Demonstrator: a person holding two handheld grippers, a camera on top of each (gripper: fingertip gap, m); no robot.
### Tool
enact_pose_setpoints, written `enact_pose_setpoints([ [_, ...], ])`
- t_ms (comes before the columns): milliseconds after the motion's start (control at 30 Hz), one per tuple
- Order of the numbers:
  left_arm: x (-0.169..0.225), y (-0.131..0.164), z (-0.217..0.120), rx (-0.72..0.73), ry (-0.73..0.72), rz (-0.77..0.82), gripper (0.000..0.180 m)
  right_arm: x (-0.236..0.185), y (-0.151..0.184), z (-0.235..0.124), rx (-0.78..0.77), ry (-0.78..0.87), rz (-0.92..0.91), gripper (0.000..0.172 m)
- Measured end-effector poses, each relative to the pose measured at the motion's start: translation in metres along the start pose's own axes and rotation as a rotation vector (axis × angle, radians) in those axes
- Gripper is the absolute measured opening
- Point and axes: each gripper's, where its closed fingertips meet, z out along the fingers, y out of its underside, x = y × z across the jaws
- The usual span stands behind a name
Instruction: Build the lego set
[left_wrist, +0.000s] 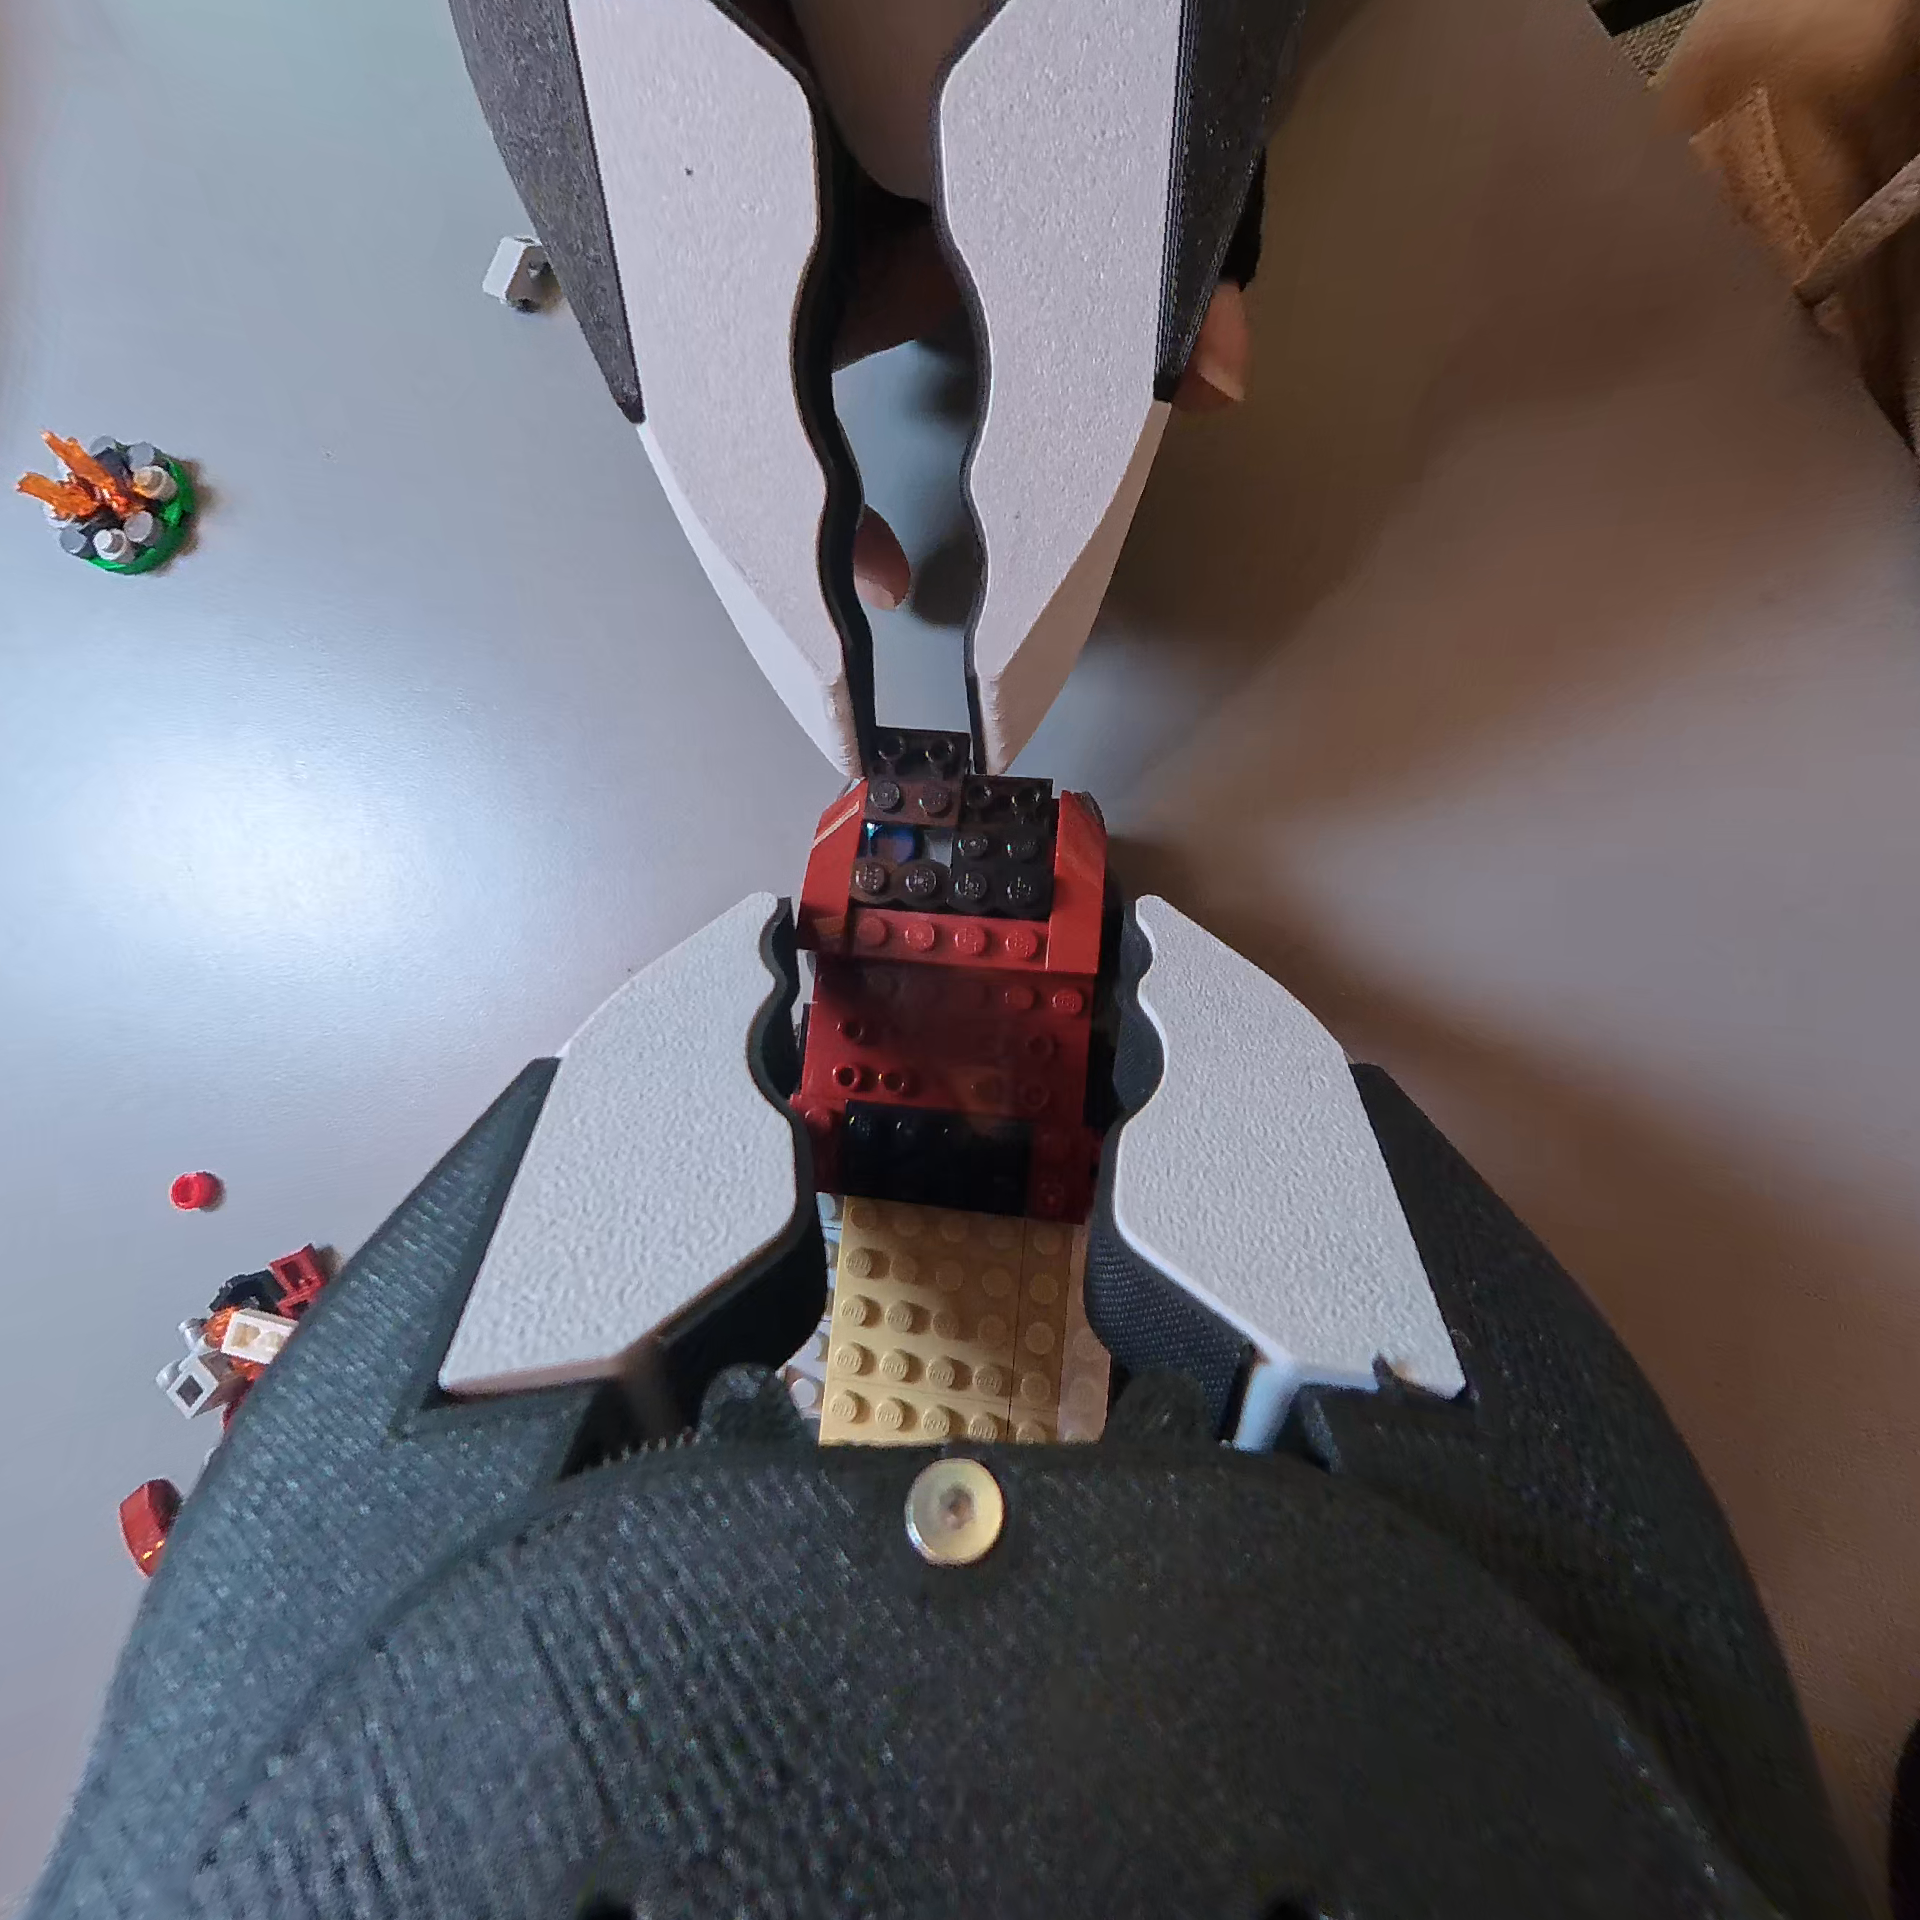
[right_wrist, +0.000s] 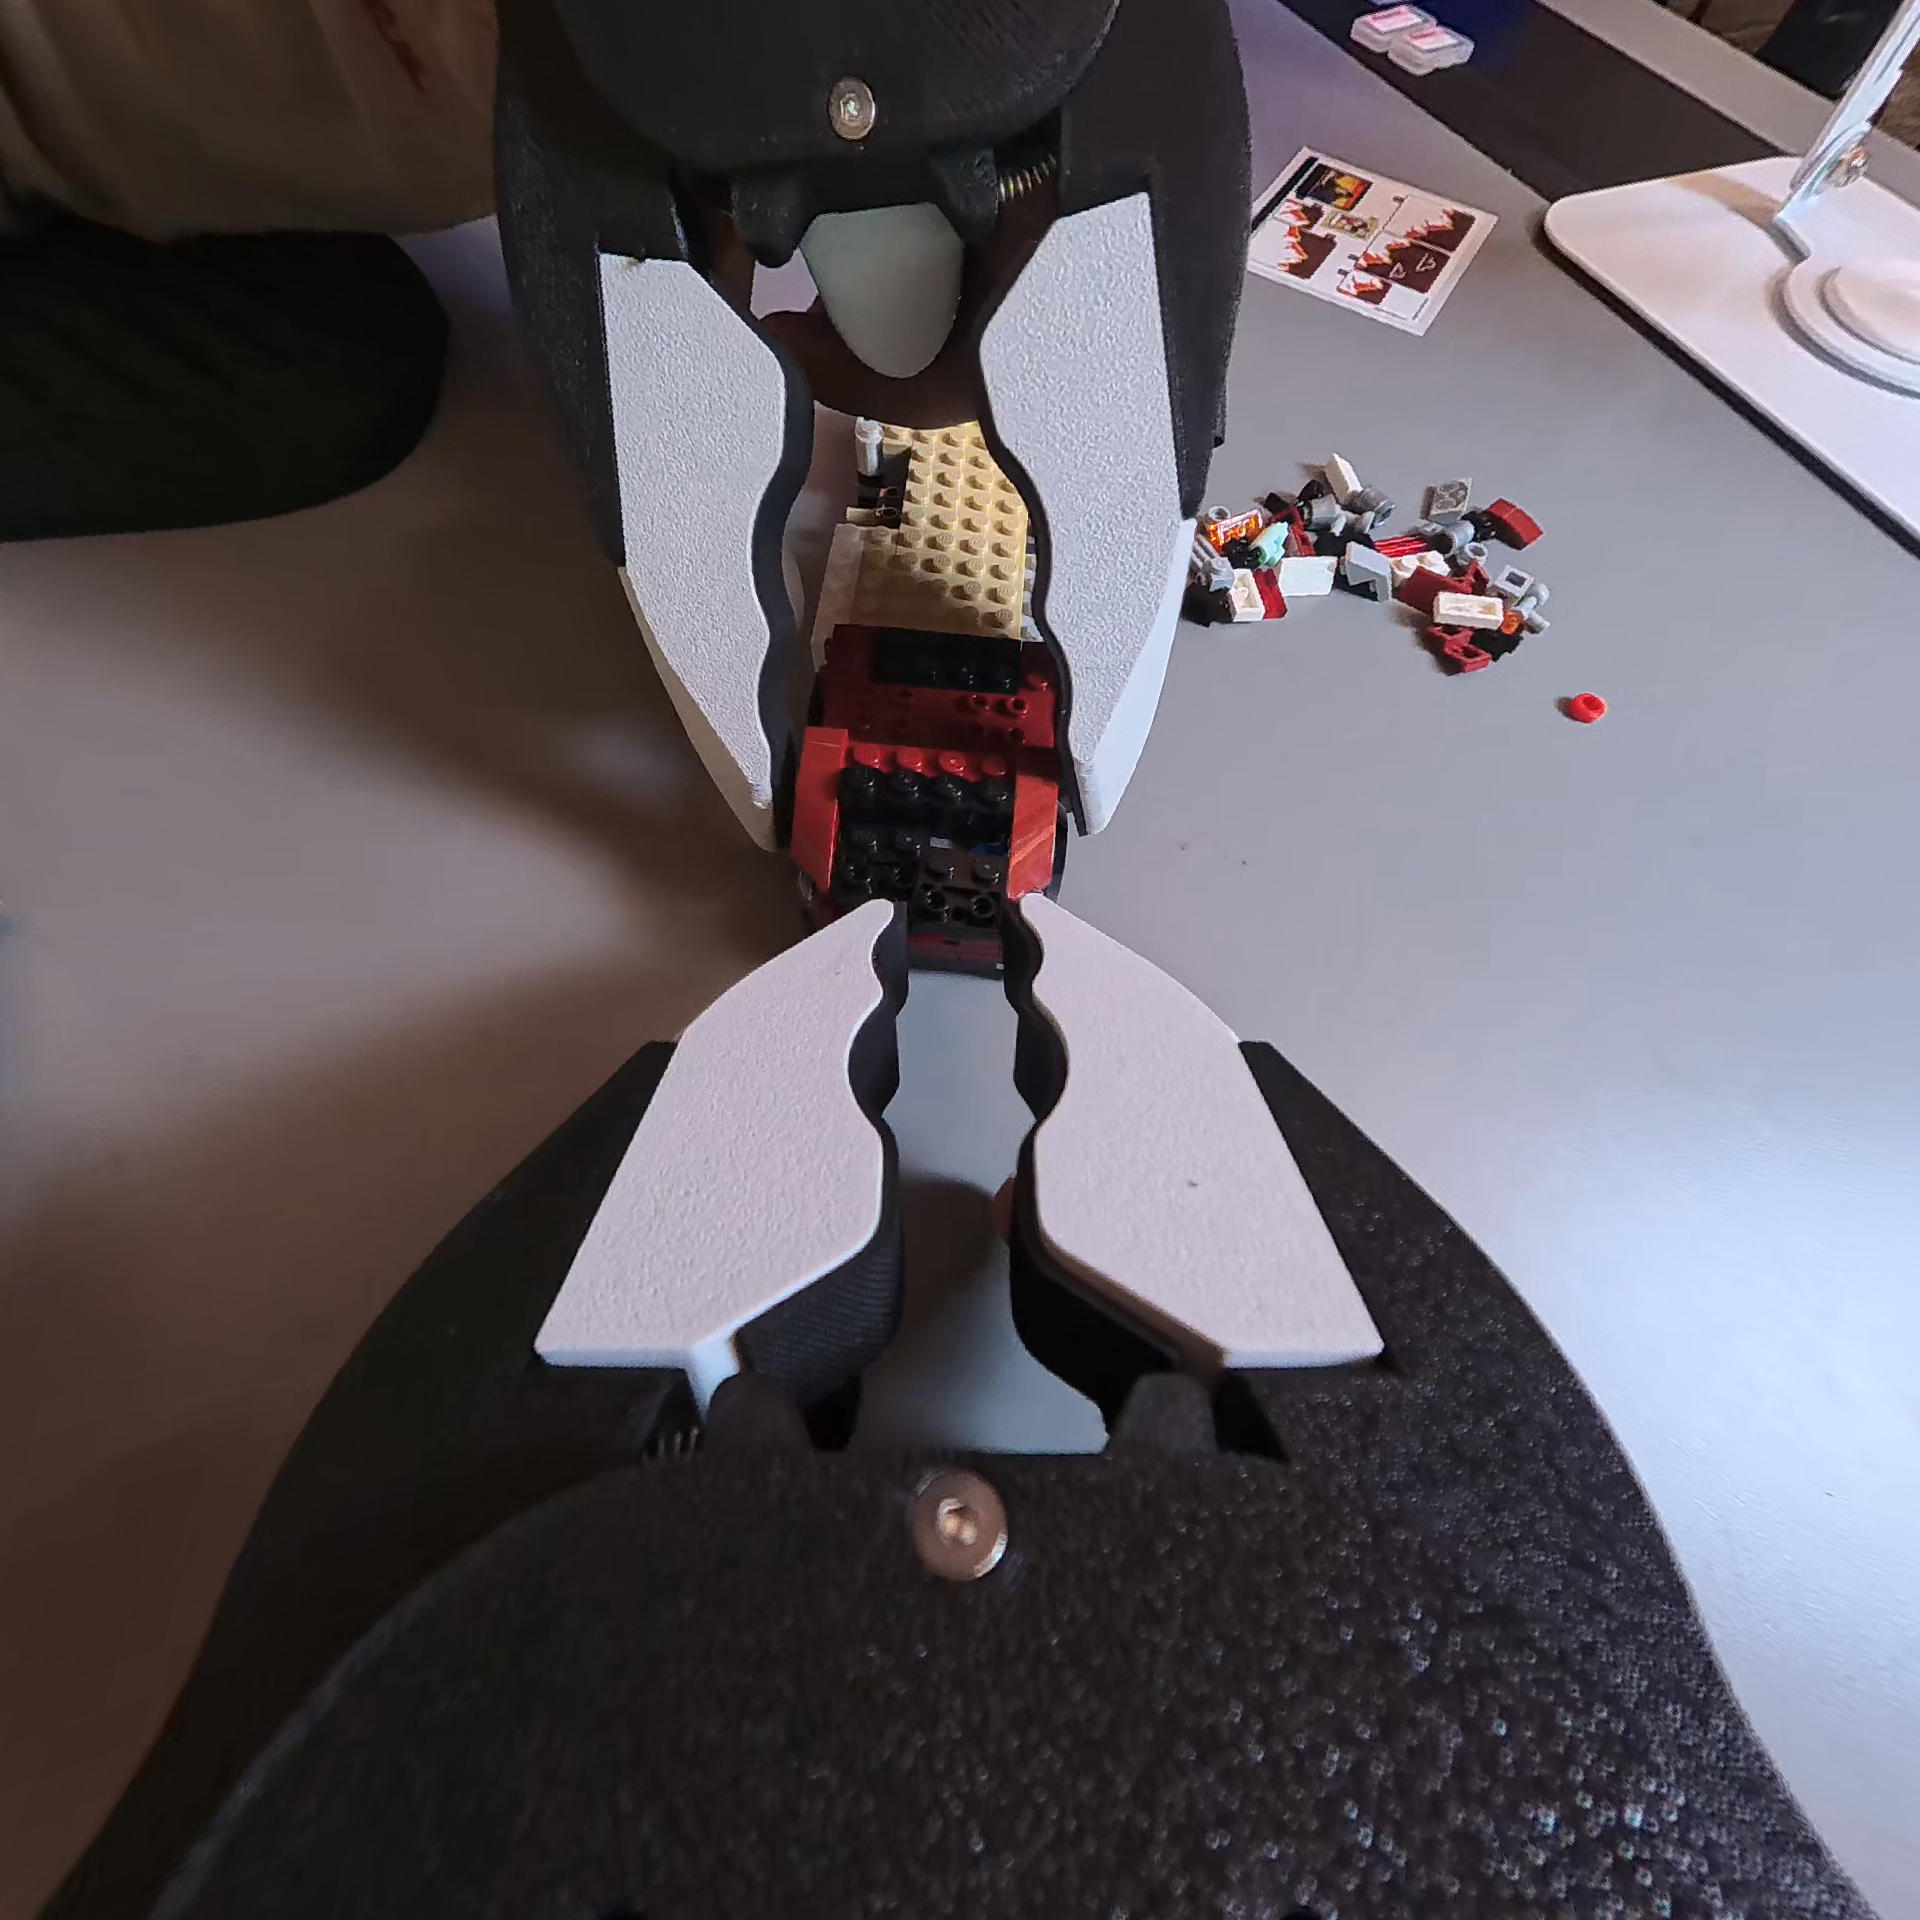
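My left gripper (left_wrist: 956, 925) is shut on a dark red brick model (left_wrist: 951, 1029) with a tan studded plate (left_wrist: 951, 1340) at its rear, and holds it by both sides. The model's front carries black and dark brown plates between two red curved pieces. My right gripper (right_wrist: 956, 925) faces it and is shut on a small dark brown plate (right_wrist: 956, 912), which sits at the model's front edge (right_wrist: 925, 821). The right gripper also shows in the left wrist view (left_wrist: 923, 743), with the brown plate (left_wrist: 920, 756) between its tips. The left gripper shows in the right wrist view (right_wrist: 925, 821), around the model.
A grey table (right_wrist: 1455, 1039) lies below. A pile of loose bricks (right_wrist: 1371, 561) and a red round stud (right_wrist: 1584, 707) lie to the right, with a printed sheet (right_wrist: 1371, 239) and a white stand base (right_wrist: 1714, 260) beyond. A small campfire build (left_wrist: 114, 504) stands apart. Only a small space, under 4 cm, lies between the two pairs of fingers. My left gripper's tips are some 15 cm from the red round stud (right_wrist: 1584, 707). My left wrist view (left_wrist: 190, 1193) looks at it from another angle.
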Motion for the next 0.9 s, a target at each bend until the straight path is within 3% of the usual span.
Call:
enact_pose_setpoints([
  [633, 0.001, 0.001, -0.001, 0.009, -0.005, -0.003, 0.059, -0.002, -0.007, 0.001, 0.023, 0.028, 0.046, 0.017],
  [900, 0.001, 0.002, -0.001, 0.005, -0.01, 0.001, 0.059, 0.006, 0.004, -0.02, -0.063, -0.014, -0.057, 0.024],
])
